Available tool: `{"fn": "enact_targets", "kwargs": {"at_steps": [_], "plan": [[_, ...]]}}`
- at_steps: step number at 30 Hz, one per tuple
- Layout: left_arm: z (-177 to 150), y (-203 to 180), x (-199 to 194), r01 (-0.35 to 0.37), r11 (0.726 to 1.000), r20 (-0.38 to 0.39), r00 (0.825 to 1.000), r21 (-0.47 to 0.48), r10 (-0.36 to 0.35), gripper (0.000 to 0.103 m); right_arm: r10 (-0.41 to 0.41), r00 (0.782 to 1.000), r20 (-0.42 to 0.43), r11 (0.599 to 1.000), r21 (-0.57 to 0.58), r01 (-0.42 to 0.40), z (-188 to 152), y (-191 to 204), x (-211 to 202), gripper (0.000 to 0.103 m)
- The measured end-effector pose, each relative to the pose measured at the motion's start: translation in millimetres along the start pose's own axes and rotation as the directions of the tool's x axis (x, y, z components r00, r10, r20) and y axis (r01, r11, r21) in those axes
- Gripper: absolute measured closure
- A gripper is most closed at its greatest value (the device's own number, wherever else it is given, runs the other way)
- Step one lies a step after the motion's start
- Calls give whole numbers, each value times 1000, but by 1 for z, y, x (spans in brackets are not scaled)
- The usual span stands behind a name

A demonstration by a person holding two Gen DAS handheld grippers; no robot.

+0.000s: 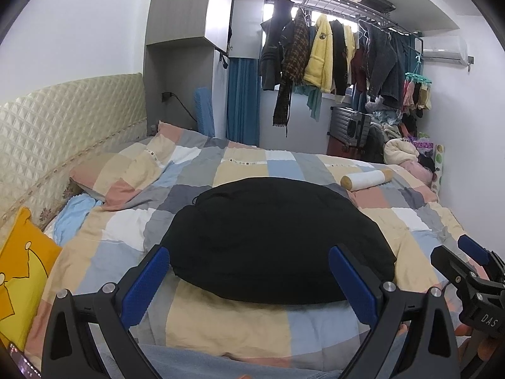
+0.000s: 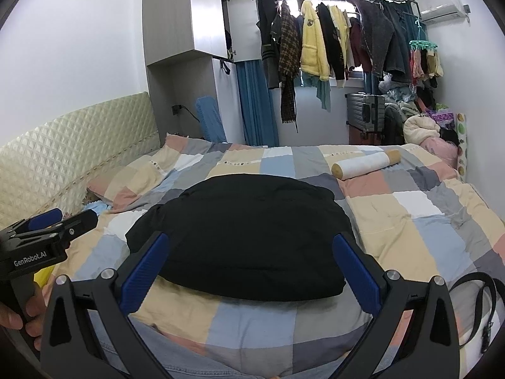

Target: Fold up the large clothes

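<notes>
Blue-padded jaws of the left gripper [image 1: 249, 279] and the right gripper [image 2: 252, 267] stand spread wide and hold nothing, poised above the near edge of a checked quilt [image 1: 233, 328] on a bed. Just beyond them lies the black garment [image 1: 277, 240], a compact, rounded bundle in the middle of the quilt, seemingly folded at least once. Its far-left edge shows a loose layer peeking out [image 2: 148, 224], and the dark cloth hides its seams and hems, so a grab could catch only the top layer and pull the fold apart. The soft, rumpled quilt could be pinched along with the garment. A white roll [image 2: 366, 161] lies well apart to the right, and a black strap [image 2: 483, 297] lies near the right gripper, where it might snag.
</notes>
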State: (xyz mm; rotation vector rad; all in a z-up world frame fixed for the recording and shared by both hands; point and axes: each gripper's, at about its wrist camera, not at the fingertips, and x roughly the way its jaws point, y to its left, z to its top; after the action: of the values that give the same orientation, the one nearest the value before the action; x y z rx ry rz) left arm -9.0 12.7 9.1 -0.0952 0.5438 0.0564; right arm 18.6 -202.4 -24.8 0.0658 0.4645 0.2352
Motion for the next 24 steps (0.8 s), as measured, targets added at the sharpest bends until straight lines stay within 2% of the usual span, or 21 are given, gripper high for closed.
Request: {"fn": "enact_targets", "kwargs": {"at_steps": [24], "plan": [[0, 2, -1, -5, 1000, -9, 1000, -2, 5, 1, -22, 1000, 7, 1000, 3, 22, -2, -2, -5, 0]]}}
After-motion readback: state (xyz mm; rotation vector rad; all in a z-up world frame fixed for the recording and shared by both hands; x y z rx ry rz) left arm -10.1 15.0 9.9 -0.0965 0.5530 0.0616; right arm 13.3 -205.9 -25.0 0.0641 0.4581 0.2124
